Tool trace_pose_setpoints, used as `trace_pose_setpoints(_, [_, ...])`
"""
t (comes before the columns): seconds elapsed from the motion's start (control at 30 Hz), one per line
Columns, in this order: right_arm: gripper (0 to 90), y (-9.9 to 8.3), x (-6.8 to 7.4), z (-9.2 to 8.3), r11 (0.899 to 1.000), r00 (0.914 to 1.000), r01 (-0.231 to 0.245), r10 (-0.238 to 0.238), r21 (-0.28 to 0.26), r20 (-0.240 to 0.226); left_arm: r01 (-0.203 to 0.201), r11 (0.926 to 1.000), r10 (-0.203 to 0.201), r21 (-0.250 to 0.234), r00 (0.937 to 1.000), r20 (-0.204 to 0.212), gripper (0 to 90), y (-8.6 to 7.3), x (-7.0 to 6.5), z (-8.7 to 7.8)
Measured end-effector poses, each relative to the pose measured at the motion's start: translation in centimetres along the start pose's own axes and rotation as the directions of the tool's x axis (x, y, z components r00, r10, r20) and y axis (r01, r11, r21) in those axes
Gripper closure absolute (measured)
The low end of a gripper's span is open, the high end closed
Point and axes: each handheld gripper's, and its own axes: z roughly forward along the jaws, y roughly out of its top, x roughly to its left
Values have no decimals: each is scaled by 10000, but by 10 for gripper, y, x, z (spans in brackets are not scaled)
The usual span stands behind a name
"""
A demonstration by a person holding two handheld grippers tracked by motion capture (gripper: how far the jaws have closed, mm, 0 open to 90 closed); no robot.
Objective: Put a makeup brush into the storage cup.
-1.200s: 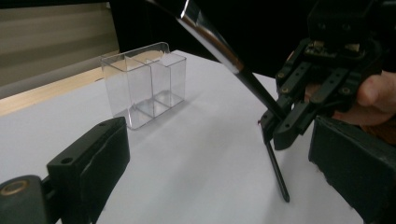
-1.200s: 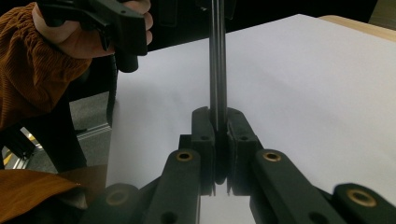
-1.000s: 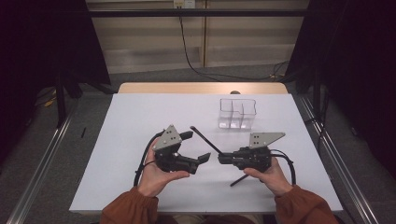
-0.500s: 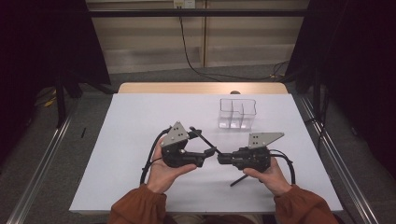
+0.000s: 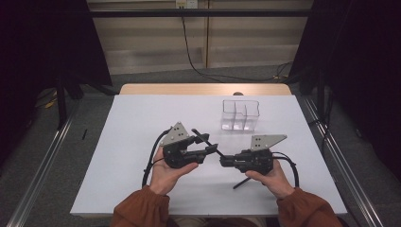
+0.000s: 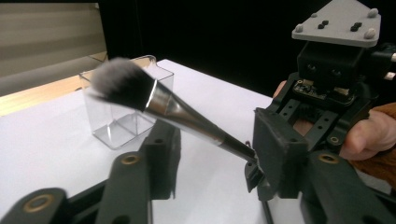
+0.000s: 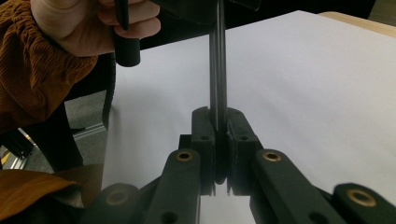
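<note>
While the right gripper (image 7: 219, 140) clamps its black pads on the thin dark handle of a makeup brush (image 6: 154, 100), the left gripper (image 6: 210, 154) has just been closing, its jaws half-narrowed around the brush's silver ferrule without clear contact. From the left gripper view come the soft grey bristles and a clear plastic divided box (image 6: 123, 105) behind them on the white table (image 5: 142, 123); the high view (image 5: 215, 150) places both grippers tip to tip at mid-table. No writing is legible.
</note>
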Motion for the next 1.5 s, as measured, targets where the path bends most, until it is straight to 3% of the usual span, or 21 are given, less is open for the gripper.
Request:
trace_pose_setpoints(0.5, [838, -3, 1, 2, 9999, 9999, 44, -43, 122, -110, 490, 9983, -476, -327, 9980, 420, 695, 2, 4, -6])
trace_pose_setpoints(0.6, [838, -3, 1, 4, 9999, 9998, 12, -10, 130, -179, 854, 9953, -824, -455, 9944, 657, 729, 2, 5, -5])
trace_pose_setpoints(0.9, [836, -4, 2, 6, 9997, 9997, 116, -112, 237, -201, 1006, 9935, -946, -541, 9900, 1049, 773, 3, 4, -7])
trace_pose_setpoints(1.03, [833, -4, 3, 8, 9998, 9998, 72, -68, 168, -201, 1351, 9883, -1257, -712, 9844, 1234, 796, 2, 5, -7])
trace_pose_setpoints(1.4, [810, -5, 1, 8, 10000, 9999, -14, 15, 84, -118, 1523, 9854, -1376, -762, 9757, 1706, 837, 3, 0, -7])
trace_pose_setpoints(1.5, [799, -5, 0, 7, 10000, 9998, -61, 62, 68, -181, 1487, 9858, -1335, -776, 9758, 1731, 838, 4, 0, -7])
